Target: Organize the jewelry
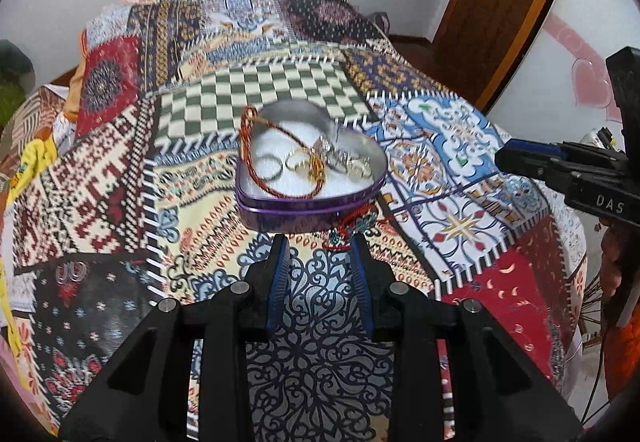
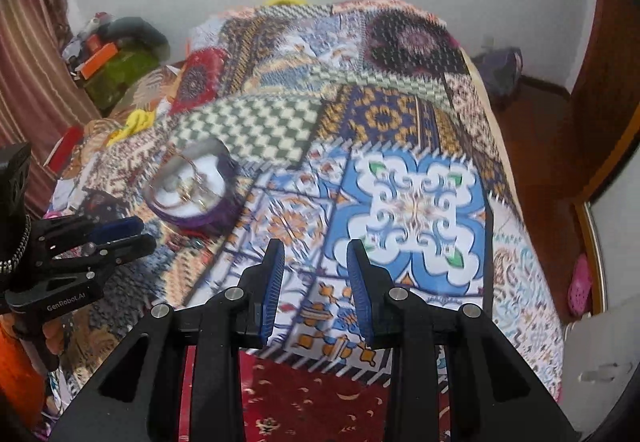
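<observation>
Two bits of writing are readable: "DAS" in pale letters on the black body of the right gripper (image 1: 508,158) where it pokes in from the right edge of the left wrist view, and "GenRobot.AI" on the side of the left gripper (image 2: 140,234) at the lower left of the right wrist view.

Everything sits on a patchwork-print bedspread (image 1: 460,146), flat woven-looking cloth with a green and cream checkerboard patch, blue and white tile motifs, red diamond panels and a dark scrollwork patch at the bottom centre. White walls behind, a brown wooden door frame (image 1: 492,2) at the upper right, and a striped maroon curtain (image 2: 36,82) on the left of the right wrist view.

The purple heart-shaped metal tin (image 1: 310,202) is open in the middle of the left wrist view, just above the left gripper's blue ribbed pads (image 1: 278,282). Inside, on a white lining, lie gold and silver rings (image 1: 298,164) in a row and a red braided cord bracelet (image 1: 256,166) that loops over the rim. A red tasselled cord (image 1: 344,234) lies on the cloth just outside the tin's near edge, right by the right-hand pad.

Both grippers are parted a little with nothing between the pads. The right one hangs over the blue and white patch, well to the right of the tin.
</observation>
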Motion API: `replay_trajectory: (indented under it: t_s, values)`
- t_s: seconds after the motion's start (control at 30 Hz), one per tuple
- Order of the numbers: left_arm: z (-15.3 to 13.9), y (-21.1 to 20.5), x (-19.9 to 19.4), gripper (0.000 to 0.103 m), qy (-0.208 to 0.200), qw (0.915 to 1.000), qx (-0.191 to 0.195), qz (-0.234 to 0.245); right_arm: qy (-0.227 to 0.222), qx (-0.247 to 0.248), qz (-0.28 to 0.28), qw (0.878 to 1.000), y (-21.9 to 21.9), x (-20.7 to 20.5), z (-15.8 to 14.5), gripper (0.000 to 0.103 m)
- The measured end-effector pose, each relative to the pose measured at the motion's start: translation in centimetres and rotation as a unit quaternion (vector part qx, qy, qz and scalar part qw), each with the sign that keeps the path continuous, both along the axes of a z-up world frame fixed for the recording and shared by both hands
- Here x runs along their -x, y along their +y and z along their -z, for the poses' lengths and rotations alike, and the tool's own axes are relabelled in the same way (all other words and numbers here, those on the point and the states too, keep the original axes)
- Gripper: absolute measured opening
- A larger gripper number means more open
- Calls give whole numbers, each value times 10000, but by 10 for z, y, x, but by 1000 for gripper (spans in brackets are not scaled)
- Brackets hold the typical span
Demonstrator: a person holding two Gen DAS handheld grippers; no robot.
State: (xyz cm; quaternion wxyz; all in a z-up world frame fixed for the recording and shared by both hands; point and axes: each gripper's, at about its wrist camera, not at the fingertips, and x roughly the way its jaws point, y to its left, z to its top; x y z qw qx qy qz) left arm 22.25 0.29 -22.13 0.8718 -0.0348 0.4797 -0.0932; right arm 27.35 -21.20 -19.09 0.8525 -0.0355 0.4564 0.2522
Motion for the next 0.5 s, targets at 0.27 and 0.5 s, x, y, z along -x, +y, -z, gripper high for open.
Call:
replay_trajectory:
  t_s: [0.27, 0.5]
  values:
    - [16, -7, -9, 31, 48, 9999, 21, 89, 364, 214, -292, 9987, 16, 2, 35, 29]
    - [19, -11, -13, 33, 5, 9997, 86, 231, 136, 409, -457, 9980, 27, 6, 40, 29]
